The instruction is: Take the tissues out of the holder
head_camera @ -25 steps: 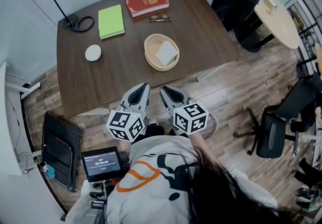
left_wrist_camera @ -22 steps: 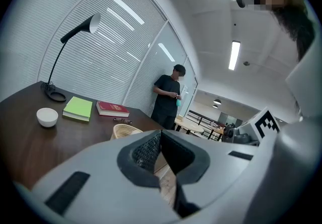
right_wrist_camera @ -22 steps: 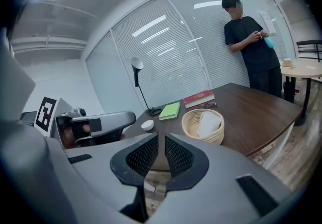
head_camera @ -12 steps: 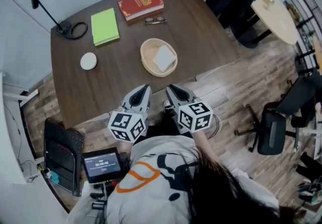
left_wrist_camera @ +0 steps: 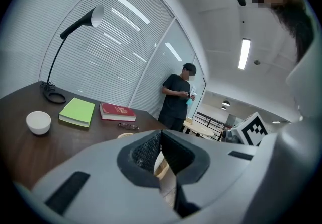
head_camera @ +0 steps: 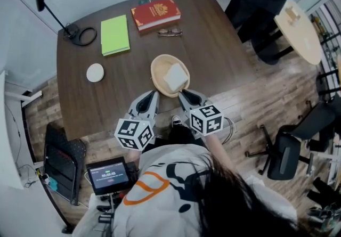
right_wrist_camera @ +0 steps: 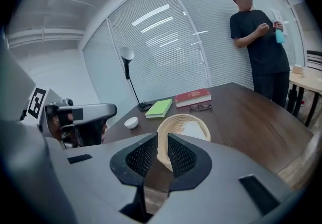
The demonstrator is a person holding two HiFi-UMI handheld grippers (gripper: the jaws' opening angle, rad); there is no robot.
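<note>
- Head view: the holder (head_camera: 159,63), a shallow woven bowl, stands near the lower edge of the dark counter (head_camera: 213,49). The tissues (head_camera: 176,77) lie inside it as a white folded stack, loose and uncovered, so they should lift straight out.
- The left gripper (head_camera: 152,94) and right gripper (head_camera: 184,93) sit at frame centre, just below the bowl, both pointing up-frame at it, apparently lined up for a reach.
- Right gripper view: the jaws stand a narrow slit apart and are empty. Bowl and tissues lie just beyond the tips, a little right of the gap, not touched.
- Left gripper view: the jaws meet tip to tip and hold nothing. The bowl's rim peeks out just past them.
- The right jaws likely need to widen before pinching the stack.
</note>
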